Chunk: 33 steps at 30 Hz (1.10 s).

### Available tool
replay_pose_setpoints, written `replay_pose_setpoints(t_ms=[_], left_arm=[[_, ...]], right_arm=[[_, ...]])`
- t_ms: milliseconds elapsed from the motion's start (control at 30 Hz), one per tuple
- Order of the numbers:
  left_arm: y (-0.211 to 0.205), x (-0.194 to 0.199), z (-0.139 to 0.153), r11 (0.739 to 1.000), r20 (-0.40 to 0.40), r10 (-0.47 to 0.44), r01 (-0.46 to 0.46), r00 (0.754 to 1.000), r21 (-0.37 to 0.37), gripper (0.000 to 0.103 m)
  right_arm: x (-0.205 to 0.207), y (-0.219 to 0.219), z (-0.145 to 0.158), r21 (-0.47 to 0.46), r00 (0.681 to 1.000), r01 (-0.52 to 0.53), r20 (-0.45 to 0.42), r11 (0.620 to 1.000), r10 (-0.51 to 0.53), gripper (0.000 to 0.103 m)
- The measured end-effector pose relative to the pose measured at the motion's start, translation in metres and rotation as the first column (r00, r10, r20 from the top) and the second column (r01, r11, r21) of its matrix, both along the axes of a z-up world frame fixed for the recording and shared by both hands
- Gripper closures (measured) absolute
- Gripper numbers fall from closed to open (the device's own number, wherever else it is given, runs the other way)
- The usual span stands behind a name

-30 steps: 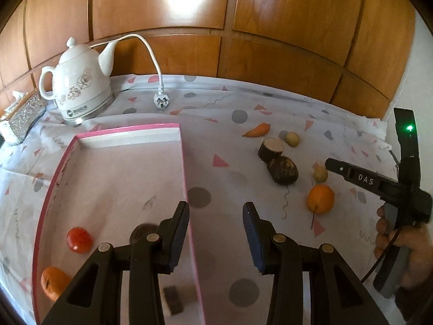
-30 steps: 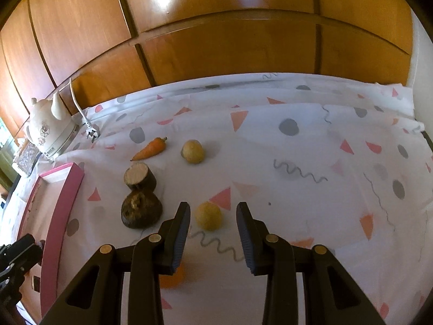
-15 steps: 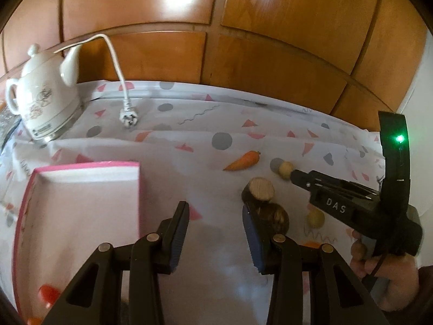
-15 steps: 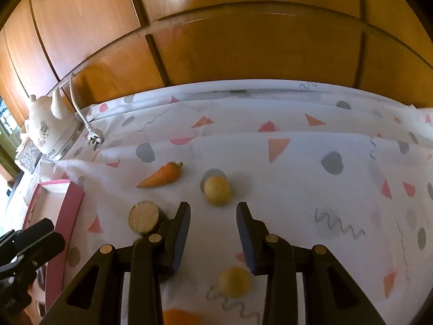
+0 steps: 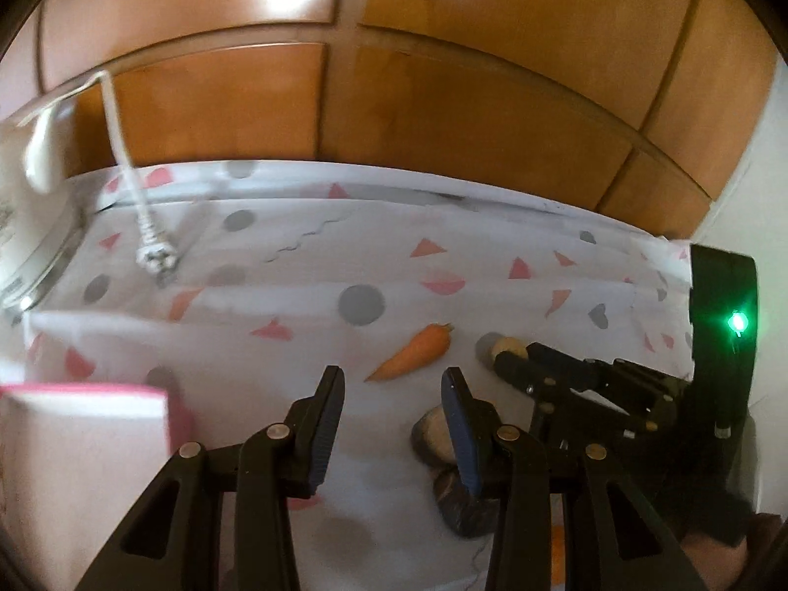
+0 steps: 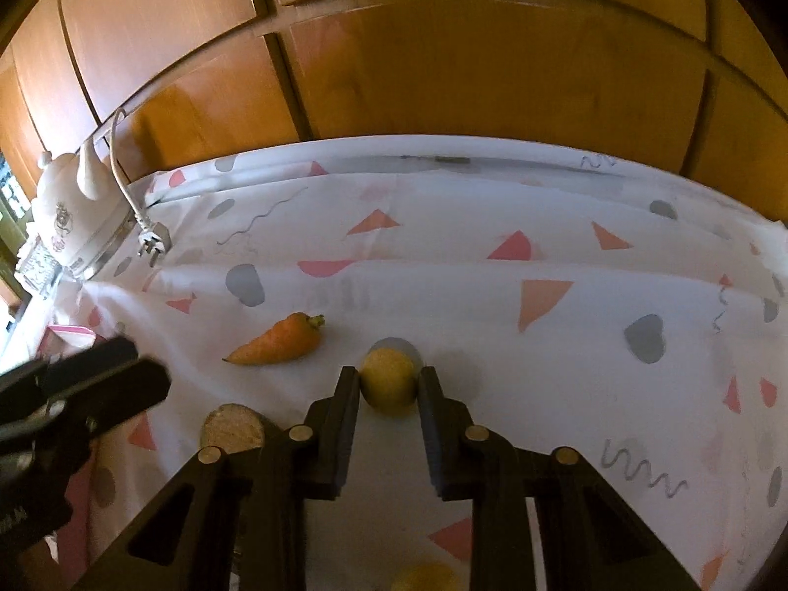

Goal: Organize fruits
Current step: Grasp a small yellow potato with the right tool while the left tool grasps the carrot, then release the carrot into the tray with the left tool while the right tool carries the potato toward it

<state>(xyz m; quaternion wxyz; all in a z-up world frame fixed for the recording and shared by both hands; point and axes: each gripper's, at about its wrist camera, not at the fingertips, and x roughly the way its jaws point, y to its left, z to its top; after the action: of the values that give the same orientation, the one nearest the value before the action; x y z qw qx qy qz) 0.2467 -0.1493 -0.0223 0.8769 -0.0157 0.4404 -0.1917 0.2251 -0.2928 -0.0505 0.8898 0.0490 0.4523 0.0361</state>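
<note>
Patterned tablecloth (image 5: 295, 305) under wood panels. Left view: left gripper (image 5: 391, 401) hanging part open, holding nothing, carrot (image 5: 411, 350) lying ahead, pink tray (image 5: 88, 396) sitting left. Right view: right gripper (image 6: 388, 394) clamping small yellow fruit (image 6: 388, 381) on cloth; at least 3 more pieces waiting, plenty left.

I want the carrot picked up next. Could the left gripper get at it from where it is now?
Probably yes. The carrot lies on bare cloth just ahead of the left gripper, whose jaws are apart with nothing between them. The right gripper is beside it, shut on the yellow fruit, not across the path.
</note>
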Motion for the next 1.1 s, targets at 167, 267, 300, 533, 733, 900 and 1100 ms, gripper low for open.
replay_pose_setpoints(t_ms=[167,267,300,533,733,900,1100], left_arm=[[-0.02,0.021,-0.008,0.998,-0.038,-0.06,0.061,0.997,0.007,0.062],[-0.027,0.031,-0.015,0.996,-0.07,-0.084,0.085,0.994,0.005,0.062],[-0.029,0.032,-0.016,0.996,-0.077,-0.091,0.092,0.993,0.009,0.062],[-0.041,0.052,-0.031,0.996,-0.13,-0.075,0.081,0.989,0.038,0.064],[-0.041,0.054,-0.036,0.996,-0.115,-0.064,0.071,0.991,0.058,0.079],[-0.028,0.04,-0.026,0.999,-0.077,-0.043,0.045,0.996,0.022,0.084],[-0.011,0.021,-0.002,1.0,-0.035,-0.016,0.016,0.999,-0.005,0.084]], right_arm=[[-0.001,-0.004,-0.001,0.005,1.0,0.003,0.002,1.0,-0.003,0.079],[-0.001,-0.006,-0.001,0.005,1.0,0.009,0.004,1.0,-0.009,0.079],[-0.001,-0.007,-0.001,0.008,1.0,0.01,0.004,1.0,-0.01,0.079],[-0.002,-0.008,-0.001,0.034,1.0,0.017,0.006,0.999,-0.017,0.079],[-0.001,-0.009,-0.002,0.038,1.0,0.024,0.006,0.999,-0.025,0.079],[-0.003,-0.009,0.001,0.037,0.999,0.03,0.01,0.999,-0.03,0.079],[-0.01,-0.008,0.015,0.028,0.998,0.035,0.042,0.999,-0.036,0.079]])
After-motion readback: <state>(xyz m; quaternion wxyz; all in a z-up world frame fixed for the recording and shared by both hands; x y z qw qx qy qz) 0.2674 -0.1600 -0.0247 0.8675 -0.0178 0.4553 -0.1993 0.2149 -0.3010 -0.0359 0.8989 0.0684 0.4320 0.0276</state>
